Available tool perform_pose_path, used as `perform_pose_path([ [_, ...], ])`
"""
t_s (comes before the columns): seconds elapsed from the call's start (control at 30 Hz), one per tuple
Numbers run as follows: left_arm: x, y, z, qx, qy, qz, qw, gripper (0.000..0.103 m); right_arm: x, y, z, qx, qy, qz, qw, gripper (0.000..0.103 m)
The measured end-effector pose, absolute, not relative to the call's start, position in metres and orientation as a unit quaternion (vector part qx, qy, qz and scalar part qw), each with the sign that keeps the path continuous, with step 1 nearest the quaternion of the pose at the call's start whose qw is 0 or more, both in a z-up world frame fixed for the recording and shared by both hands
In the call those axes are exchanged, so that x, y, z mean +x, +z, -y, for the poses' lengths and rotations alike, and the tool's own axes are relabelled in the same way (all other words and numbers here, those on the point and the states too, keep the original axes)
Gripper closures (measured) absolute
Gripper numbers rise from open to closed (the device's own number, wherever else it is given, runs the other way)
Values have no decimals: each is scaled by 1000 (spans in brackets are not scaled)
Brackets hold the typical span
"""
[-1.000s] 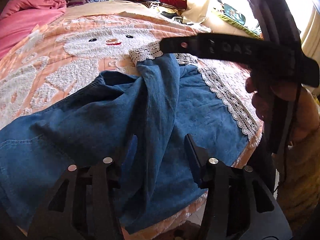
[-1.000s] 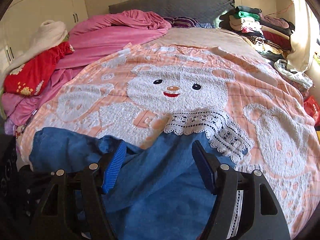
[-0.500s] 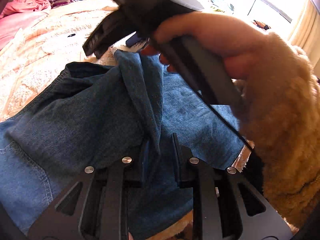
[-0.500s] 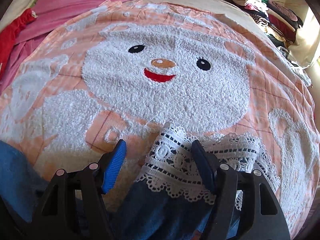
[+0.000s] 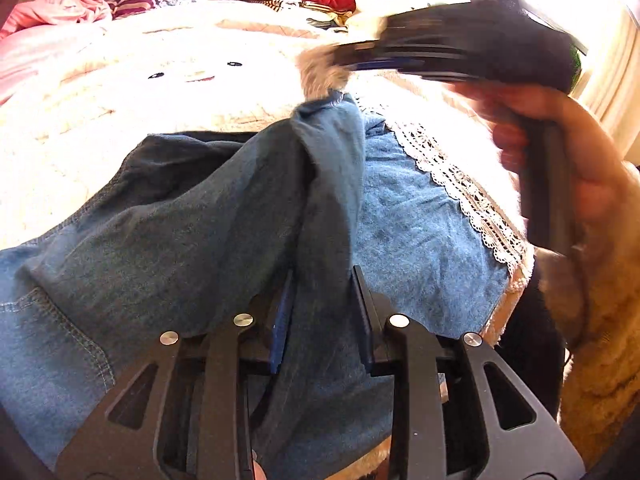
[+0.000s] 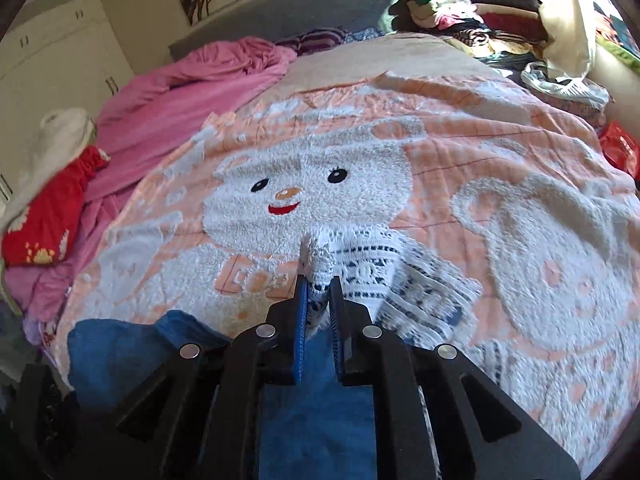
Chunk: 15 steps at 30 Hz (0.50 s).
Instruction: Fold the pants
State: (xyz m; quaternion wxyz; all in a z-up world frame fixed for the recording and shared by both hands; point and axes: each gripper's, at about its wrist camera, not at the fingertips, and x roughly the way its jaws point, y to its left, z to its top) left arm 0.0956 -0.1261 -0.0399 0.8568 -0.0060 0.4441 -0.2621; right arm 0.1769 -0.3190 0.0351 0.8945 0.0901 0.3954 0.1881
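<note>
Denim pants (image 5: 224,216) in blue lie on the bed (image 6: 500,128), spread over a peach blanket with a white bear face (image 6: 320,184). Much of the garment is cut off: the left wrist view loses it at the lower and left edges behind the gripper body, so the waist end cannot be made out. Strong glare washes out the blanket in that view, and the right gripper (image 5: 404,60) is smeared by motion blur there, its tips unreadable.

From its own camera, the right gripper (image 6: 319,300) has its jaws clenched on the white lace hem (image 6: 360,256) of one leg, with the lace bunched and standing up between the blue pads. The left gripper (image 5: 320,312) straddles a raised ridge of denim; its jaws are narrowed around the fold, but whether they actually pinch it cannot be told.

That ridge runs from the left jaws away towards the right gripper, so the leg's long axis points up the bed, lace hem farthest. A pile of folded clothes (image 6: 472,4) sits by the headboard.
</note>
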Motion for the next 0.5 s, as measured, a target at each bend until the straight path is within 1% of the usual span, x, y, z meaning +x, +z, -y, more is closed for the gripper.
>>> perform_pose_path([
  [0.07, 98, -41, 129, 1, -263, -442, 858, 82, 159, 43, 338, 115, 181, -383, 899, 93],
  [0.1, 98, -41, 131, 5, -261, -441, 858, 84, 151, 45, 348, 123, 171, -379, 901, 93],
  [0.13, 99, -41, 132, 8, -260, -441, 859, 92, 143, 46, 356, 131, 164, -376, 903, 93],
  [0.2, 97, -38, 130, 7, -264, -440, 858, 99, 128, 46, 372, 152, 159, -371, 902, 93],
  [0.4, 84, -26, 127, 21, -283, -427, 859, 101, 84, 33, 401, 204, 149, -367, 895, 93],
  [0.5, 73, -19, 125, 29, -297, -426, 854, 101, 59, 29, 409, 213, 144, -369, 893, 93],
])
